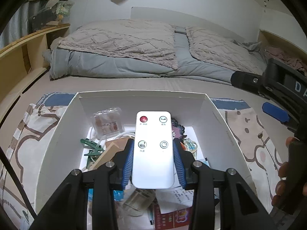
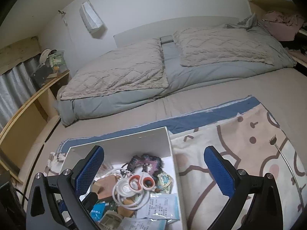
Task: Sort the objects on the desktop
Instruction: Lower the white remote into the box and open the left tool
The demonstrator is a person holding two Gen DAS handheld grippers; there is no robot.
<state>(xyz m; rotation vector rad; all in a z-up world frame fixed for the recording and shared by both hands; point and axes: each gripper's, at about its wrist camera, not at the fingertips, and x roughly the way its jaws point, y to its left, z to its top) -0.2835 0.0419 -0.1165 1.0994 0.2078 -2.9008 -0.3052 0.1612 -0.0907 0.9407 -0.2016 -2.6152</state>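
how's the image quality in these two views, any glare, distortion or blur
Left wrist view: strong fisheye bending with dark corners; the white remote is bright but its icons stay readable. Right wrist view: the same curvature, dim even light, no harsh shadows, with the box contents slightly soft.

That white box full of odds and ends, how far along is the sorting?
Done: nothing sorted is visible; the patterned cloth beside the white cardboard box holds no sorted items. In hand: the left gripper clamps a white four-button remote control above the box; the right gripper is open and holds nothing. Left: orange-handled scissors, green clothes pegs, papers.
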